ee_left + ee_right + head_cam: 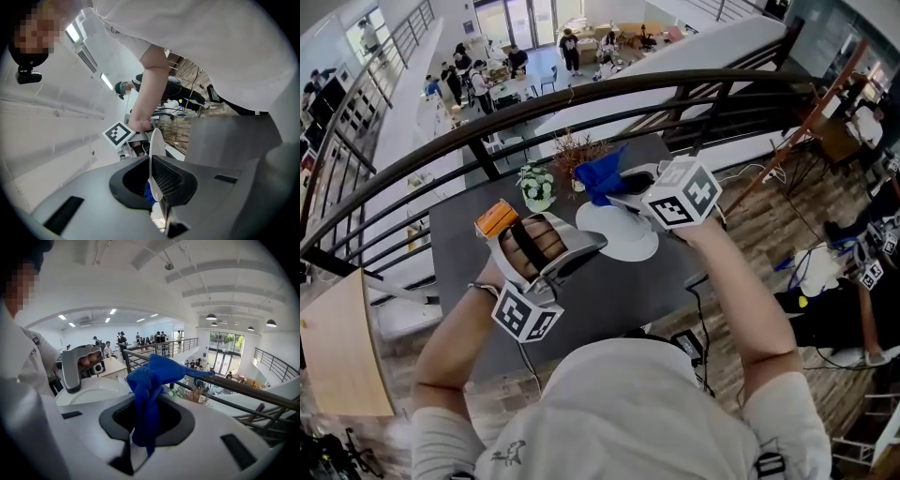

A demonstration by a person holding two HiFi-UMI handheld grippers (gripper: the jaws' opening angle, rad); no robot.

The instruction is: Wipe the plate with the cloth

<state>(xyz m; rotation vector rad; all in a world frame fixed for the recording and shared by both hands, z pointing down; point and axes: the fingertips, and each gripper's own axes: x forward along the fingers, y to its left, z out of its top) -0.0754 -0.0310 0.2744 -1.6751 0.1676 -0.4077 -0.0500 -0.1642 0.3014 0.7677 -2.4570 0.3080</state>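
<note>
Over a dark tabletop (459,234) hemmed by a curved black railing (581,94), the left gripper (593,247) clamps the smooth white plate (623,239) by its rim; the right gripper (623,186) pinches a crumpled blue cloth (598,176) at the plate's far edge.

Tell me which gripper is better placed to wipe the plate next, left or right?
Right gripper: it holds the blue cloth by the plate; the left gripper is clamped on the plate's rim.

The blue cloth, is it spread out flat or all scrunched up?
Scrunched up. The blue cloth is bunched into a wad, pinched in the right gripper, one corner poking out.
</note>
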